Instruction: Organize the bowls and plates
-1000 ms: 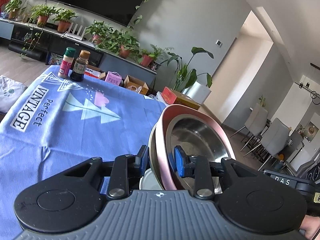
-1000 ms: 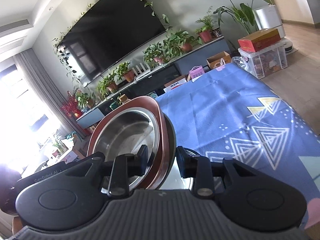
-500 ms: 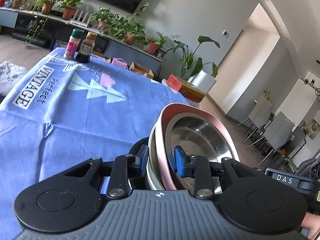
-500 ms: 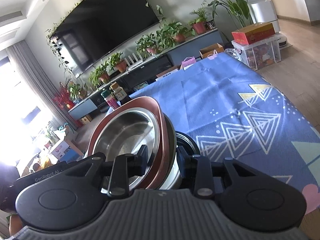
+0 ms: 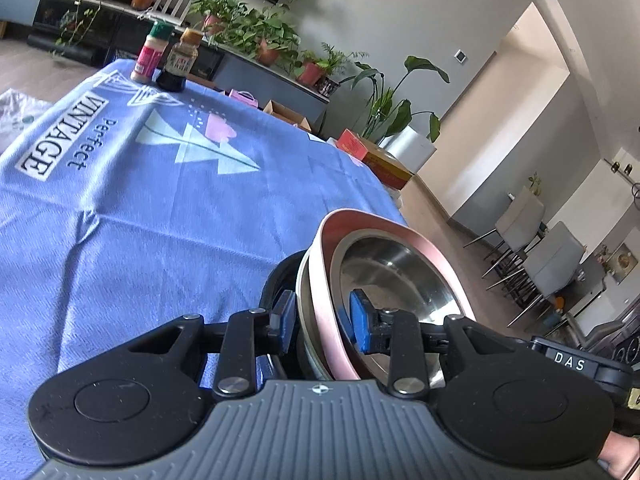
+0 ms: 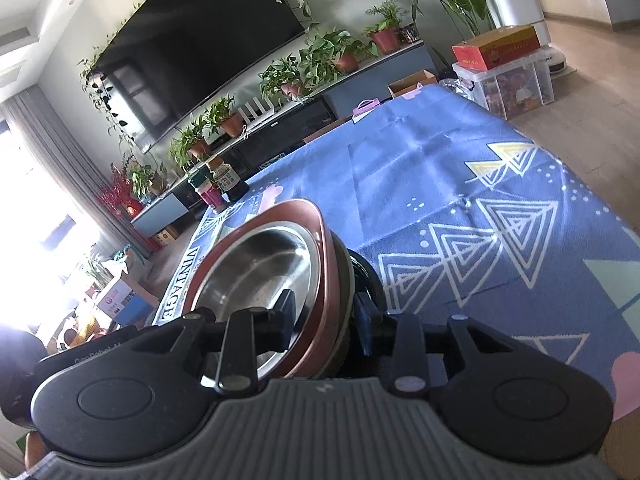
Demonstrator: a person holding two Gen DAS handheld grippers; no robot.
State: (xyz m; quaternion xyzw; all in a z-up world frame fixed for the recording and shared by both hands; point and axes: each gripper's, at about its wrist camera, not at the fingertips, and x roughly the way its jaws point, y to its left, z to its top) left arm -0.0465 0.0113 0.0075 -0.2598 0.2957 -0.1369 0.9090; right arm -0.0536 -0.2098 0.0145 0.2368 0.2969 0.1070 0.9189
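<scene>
A pink-rimmed steel bowl (image 5: 400,268) sits nested in a plain steel bowl (image 5: 305,300), and both are tilted on edge just above the blue tablecloth (image 5: 140,220). My left gripper (image 5: 322,318) is shut on the rims of this stack, one blue pad inside the bowl and one outside. From the opposite side my right gripper (image 6: 324,316) clamps the same pink-rimmed bowl (image 6: 260,272) and steel bowl (image 6: 345,280). Behind and under the stack shows a black round dish (image 5: 276,280), also seen in the right wrist view (image 6: 366,276); I cannot tell if it touches the stack.
Two bottles (image 5: 148,56) (image 5: 182,60) stand at the far corner of the table. A red box (image 5: 372,152) and a plant lie beyond the table's far edge. Dining chairs (image 5: 552,256) are off to the right. A shelf of potted plants (image 6: 280,76) runs under the TV.
Both grippers have sunk towards the table with the stack held between them. The black dish, hidden a second ago, now shows under the stack.
</scene>
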